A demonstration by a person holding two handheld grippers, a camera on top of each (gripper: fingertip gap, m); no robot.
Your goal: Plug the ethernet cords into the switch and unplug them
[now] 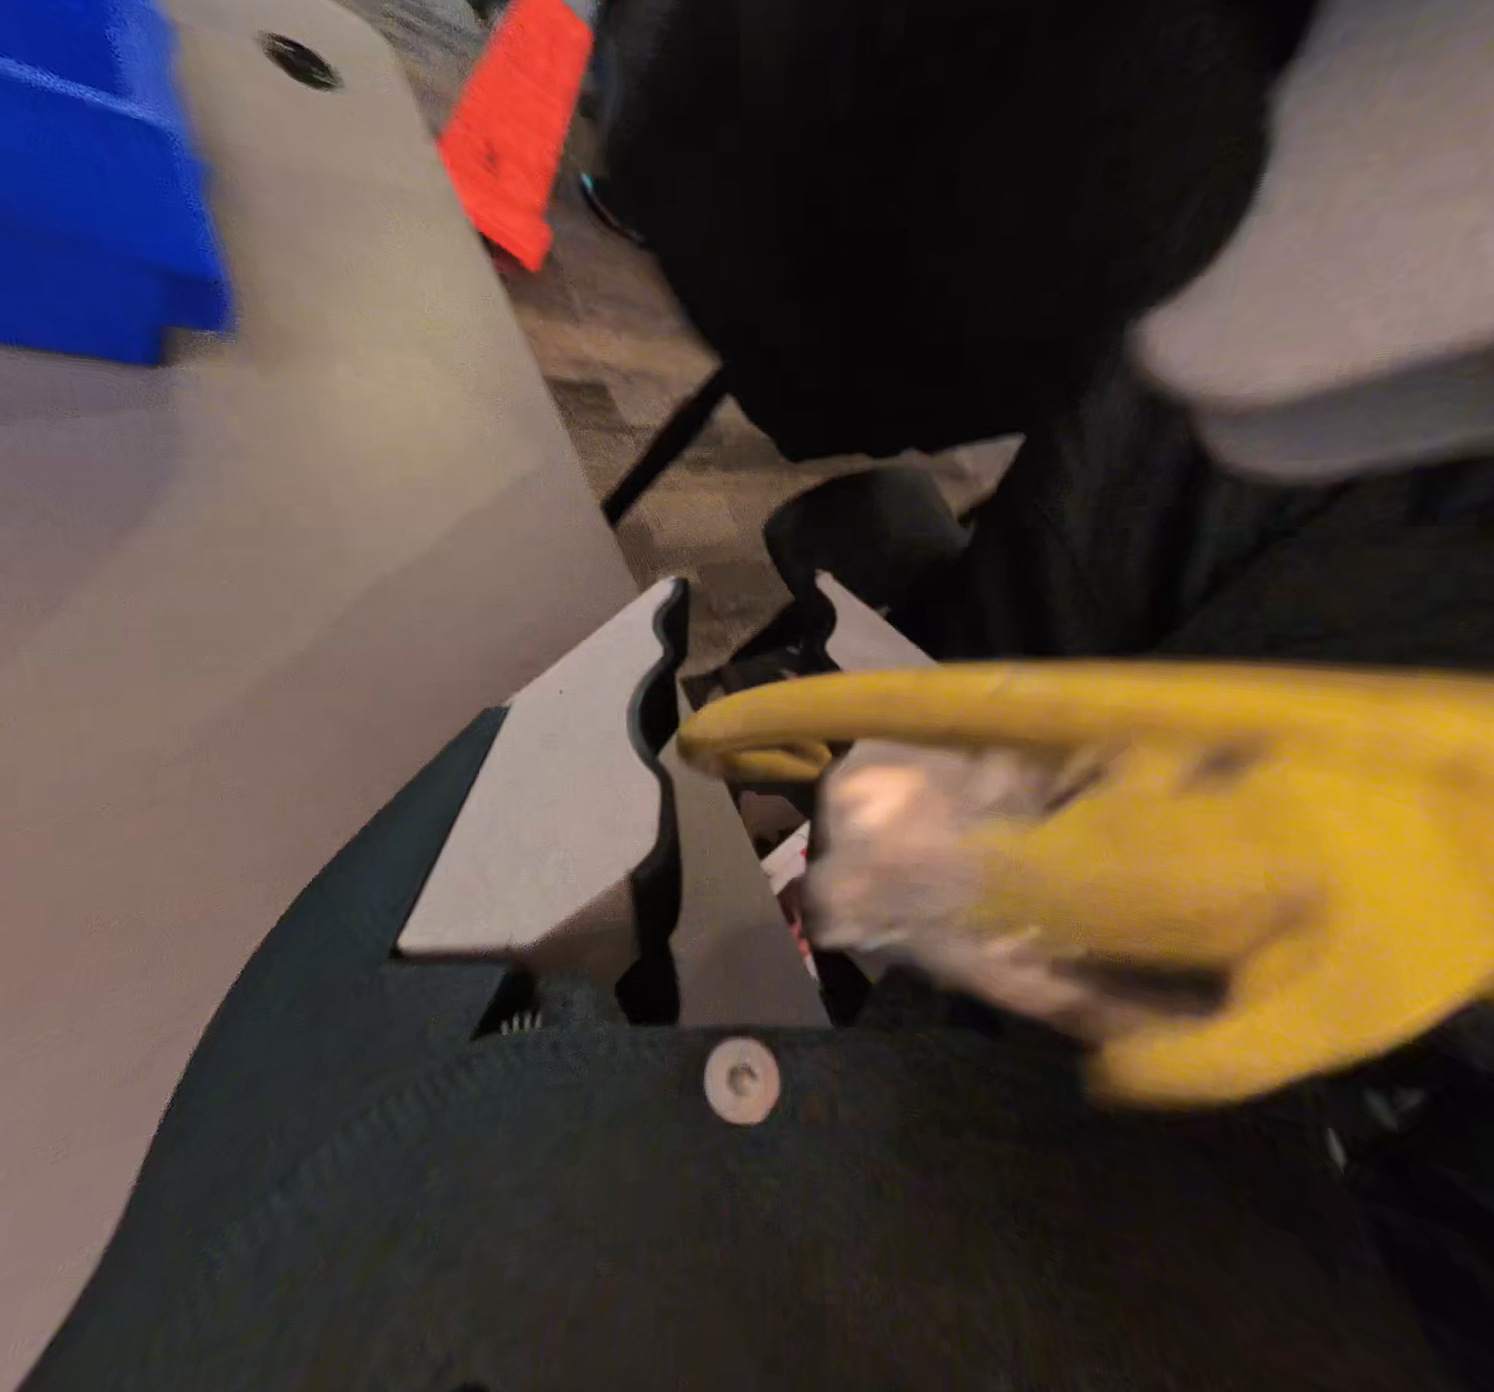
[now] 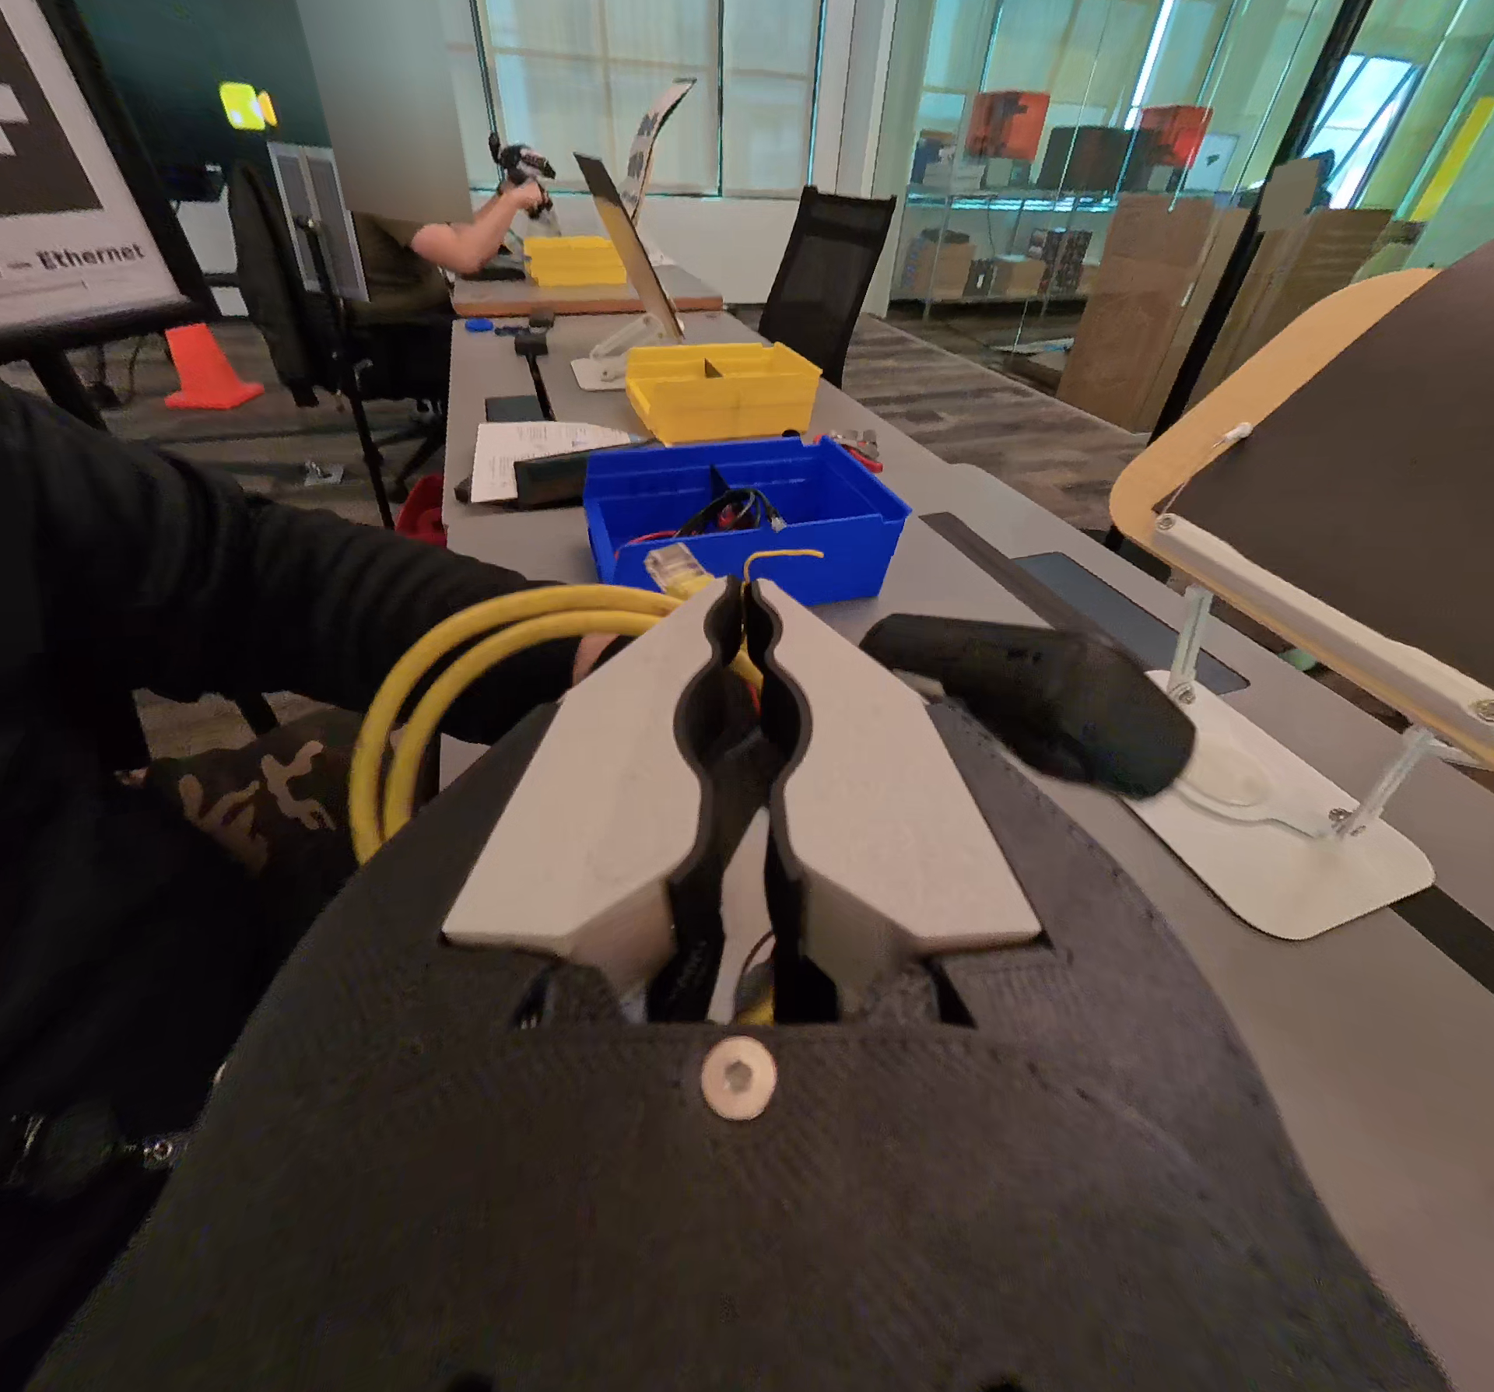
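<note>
My right gripper (image 2: 744, 589) is shut on a yellow ethernet cord (image 2: 453, 650). The cord loops out to the left, and its clear plug (image 2: 675, 567) sticks up just past the fingertips. The blurred left wrist view shows the same cord (image 1: 1051, 694) and plug (image 1: 889, 868) close by, lying across my left gripper (image 1: 748, 585). Its jaws stand a little apart and floor shows between the tips. I cannot tell whether the cord's bend touches its pads. A black rounded body (image 2: 1027, 698) lies just right of my right gripper. I cannot tell what it is.
A blue bin (image 2: 849, 545) holding wires stands ahead on the grey table (image 2: 525, 545), with a yellow bin (image 2: 728, 399) behind it. A tilted board on a white stand (image 2: 1293, 868) is at the right. A black sleeve (image 2: 242, 585) reaches in from the left. An orange cone (image 2: 206, 375) stands on the floor. The gap from one gripper's tips to the other's is roughly 15 cm.
</note>
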